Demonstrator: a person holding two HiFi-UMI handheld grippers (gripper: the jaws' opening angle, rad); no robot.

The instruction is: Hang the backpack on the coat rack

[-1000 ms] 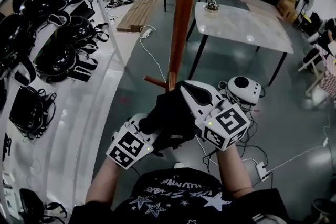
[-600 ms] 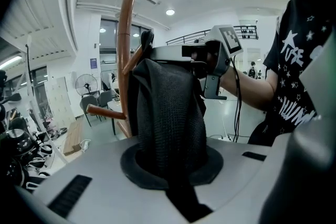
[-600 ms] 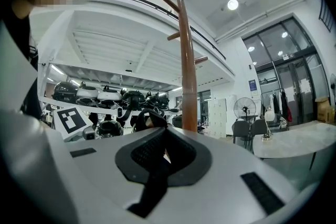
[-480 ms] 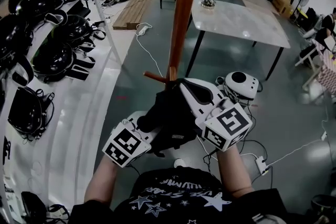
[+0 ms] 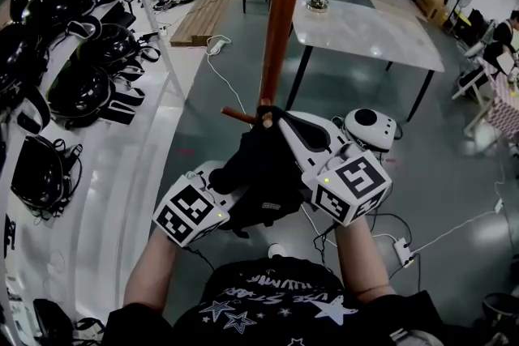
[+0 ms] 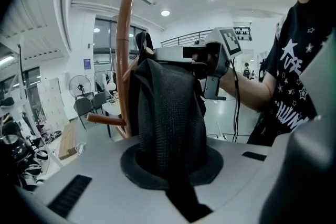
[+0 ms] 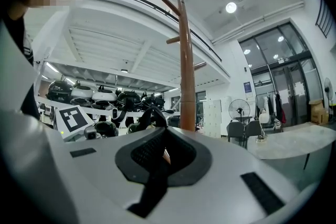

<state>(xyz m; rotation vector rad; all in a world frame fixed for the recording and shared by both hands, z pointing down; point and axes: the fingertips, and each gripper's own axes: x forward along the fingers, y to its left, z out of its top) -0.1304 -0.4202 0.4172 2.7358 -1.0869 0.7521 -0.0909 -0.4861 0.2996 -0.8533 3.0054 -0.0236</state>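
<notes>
A black backpack [image 5: 259,174] hangs between my two grippers, right in front of the brown wooden coat rack pole [image 5: 280,20]. Its top sits beside the pole's low peg [image 5: 239,115]. My left gripper [image 5: 229,184] is shut on the backpack's mesh fabric [image 6: 168,113] from below left. My right gripper [image 5: 274,121] reaches level toward the pole and is shut on a thin black strap [image 7: 152,113] at the bag's top. In the right gripper view the pole [image 7: 186,71] rises just behind the jaws, with its upper pegs bare.
A metal shelf rack [image 5: 97,85] full of black helmets runs along the left. A white table [image 5: 365,32] stands behind the pole. A white round device [image 5: 371,130], cables and a power strip [image 5: 403,255] lie on the floor to the right.
Both grippers keep their hold. The backpack's top has crept slightly up along the pole by the low peg.
</notes>
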